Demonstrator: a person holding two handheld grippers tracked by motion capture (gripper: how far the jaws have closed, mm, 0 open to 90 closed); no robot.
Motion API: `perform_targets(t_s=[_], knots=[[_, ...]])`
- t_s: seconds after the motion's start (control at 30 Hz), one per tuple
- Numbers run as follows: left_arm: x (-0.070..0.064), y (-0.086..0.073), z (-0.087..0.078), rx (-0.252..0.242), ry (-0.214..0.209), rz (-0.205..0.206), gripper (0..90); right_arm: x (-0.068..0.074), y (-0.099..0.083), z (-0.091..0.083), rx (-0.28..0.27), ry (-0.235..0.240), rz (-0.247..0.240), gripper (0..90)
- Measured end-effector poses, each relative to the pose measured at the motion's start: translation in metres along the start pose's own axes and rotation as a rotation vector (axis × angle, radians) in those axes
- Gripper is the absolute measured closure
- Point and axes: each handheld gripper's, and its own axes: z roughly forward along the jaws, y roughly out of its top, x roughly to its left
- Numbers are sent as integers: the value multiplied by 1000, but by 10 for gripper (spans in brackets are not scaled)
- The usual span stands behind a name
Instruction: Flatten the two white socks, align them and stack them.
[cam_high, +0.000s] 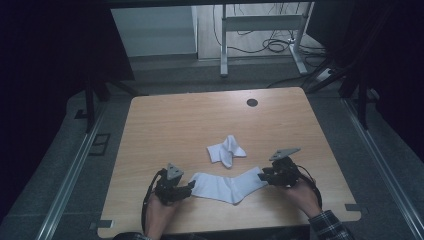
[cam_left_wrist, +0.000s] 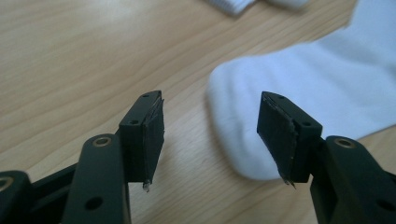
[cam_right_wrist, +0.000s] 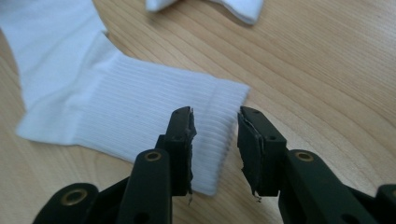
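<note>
Both grippers sit at my near edge of the surface (cam_high: 165, 120), one at each end of the flat sock (cam_high: 227, 186). On my left gripper (cam_high: 189, 189) the jaws stand wide apart with the sock's rounded toe between them, gripping nothing. On my right gripper (cam_high: 262, 175) the jaws are parted narrowly over the ribbed cuff, and I can't see them pinching it. Just beyond the flat sock lies a crumpled sock (cam_high: 226, 151). Farther off, near the far edge, I see a dark hole (cam_high: 252, 102).
</note>
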Motion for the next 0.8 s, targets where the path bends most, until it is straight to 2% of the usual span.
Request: perform_targets(t_s=[0.17, 0.27, 0.57, 0.7, 0.8], knots=[[1, -1, 9, 36, 40, 17, 413, -5, -4, 4, 24, -23, -4, 631], [4, -1, 8, 34, 40, 0, 418, -7, -6, 3, 27, -30, -6, 631], [9, 11, 7, -18, -3, -22, 346, -3, 1, -1, -13, -10, -8, 589], [14, 15, 10, -29, -11, -13, 327, -4, 2, -3, -24, -7, -9, 615], [19, 17, 11, -38, -26, -17, 316, -4, 6, -6, -45, 12, -4, 637]])
